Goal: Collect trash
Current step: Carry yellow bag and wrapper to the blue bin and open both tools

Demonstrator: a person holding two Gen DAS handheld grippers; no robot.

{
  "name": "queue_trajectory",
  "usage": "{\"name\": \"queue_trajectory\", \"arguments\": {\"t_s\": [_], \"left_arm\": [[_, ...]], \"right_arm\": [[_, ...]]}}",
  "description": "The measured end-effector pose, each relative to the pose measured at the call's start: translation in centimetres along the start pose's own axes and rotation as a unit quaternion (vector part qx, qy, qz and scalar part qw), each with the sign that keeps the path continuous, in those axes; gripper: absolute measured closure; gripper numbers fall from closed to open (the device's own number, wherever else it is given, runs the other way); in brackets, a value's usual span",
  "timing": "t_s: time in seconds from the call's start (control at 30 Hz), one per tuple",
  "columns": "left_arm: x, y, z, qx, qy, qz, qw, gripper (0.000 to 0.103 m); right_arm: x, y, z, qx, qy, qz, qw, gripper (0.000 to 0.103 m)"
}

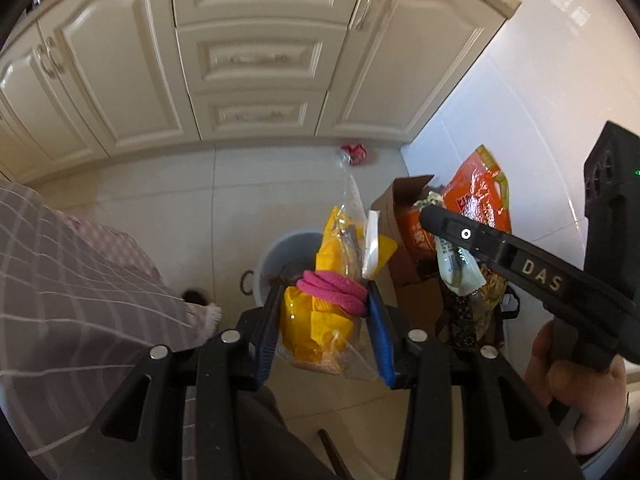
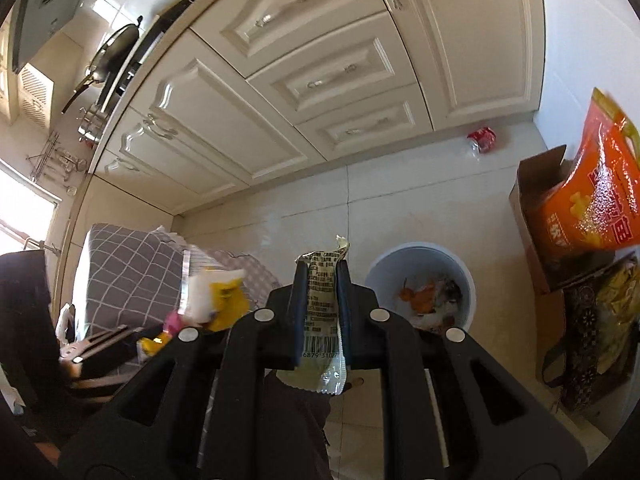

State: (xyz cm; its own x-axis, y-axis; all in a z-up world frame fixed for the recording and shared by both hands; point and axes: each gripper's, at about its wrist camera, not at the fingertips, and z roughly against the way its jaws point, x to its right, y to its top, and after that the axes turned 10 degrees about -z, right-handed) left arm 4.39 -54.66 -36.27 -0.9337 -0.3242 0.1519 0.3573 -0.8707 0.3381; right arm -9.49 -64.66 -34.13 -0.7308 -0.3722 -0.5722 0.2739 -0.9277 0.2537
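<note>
My left gripper (image 1: 322,300) is shut on a clear plastic bag with yellow contents (image 1: 320,324), tied with a pink band (image 1: 334,292), held above the grey bin (image 1: 280,256). My right gripper (image 2: 322,276) is shut on a pale green wrapper (image 2: 322,312) with a barcode, held above the floor left of the grey bin (image 2: 420,280), which holds orange and mixed scraps. The right gripper also shows in the left wrist view (image 1: 452,236) with the wrapper (image 1: 456,268) hanging from it. The yellow bag shows blurred in the right wrist view (image 2: 220,300).
A crushed red bottle (image 1: 352,154) lies on the floor by the cream cabinets (image 1: 256,60). A cardboard box (image 1: 400,240) with an orange packet (image 1: 480,192) stands by the white wall. A dark patterned bag (image 2: 592,320) sits beside it. A checked cushion (image 2: 128,272) is at left.
</note>
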Motion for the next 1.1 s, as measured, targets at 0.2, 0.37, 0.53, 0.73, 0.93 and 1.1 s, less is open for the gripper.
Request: {"name": "queue_trajectory", "arguments": {"t_s": [0.2, 0.37, 0.53, 0.73, 0.93, 1.1], "left_arm": [[0.1, 1.1, -3.8, -0.047, -0.009, -0.003, 0.9989, 0.048], [-0.7, 1.3, -3.1, -0.028, 0.004, 0.010, 0.9996, 0.019], [-1.0, 1.4, -1.6, -0.009, 0.026, 0.013, 0.9995, 0.016], [-0.9, 1.1, 0.7, 0.016, 0.047, 0.010, 0.9987, 0.013], [-1.0, 0.4, 3.6, 0.042, 0.050, 0.010, 0.9978, 0.012], [-1.3, -0.3, 7.2, 0.076, 0.052, 0.014, 0.9956, 0.012]], "right_arm": [[1.8, 1.0, -2.0, -0.020, -0.014, -0.031, 0.999, 0.081], [3.2, 1.2, -1.9, -0.003, -0.023, -0.052, 0.998, 0.017], [3.4, 1.0, -1.5, 0.005, -0.032, -0.060, 0.998, 0.006], [2.6, 0.5, -0.8, 0.009, -0.041, -0.055, 0.998, 0.006], [1.0, -0.1, 0.3, 0.017, -0.041, -0.043, 0.998, 0.006], [-1.3, -0.5, 2.0, 0.032, -0.034, -0.025, 0.999, 0.006]]}}
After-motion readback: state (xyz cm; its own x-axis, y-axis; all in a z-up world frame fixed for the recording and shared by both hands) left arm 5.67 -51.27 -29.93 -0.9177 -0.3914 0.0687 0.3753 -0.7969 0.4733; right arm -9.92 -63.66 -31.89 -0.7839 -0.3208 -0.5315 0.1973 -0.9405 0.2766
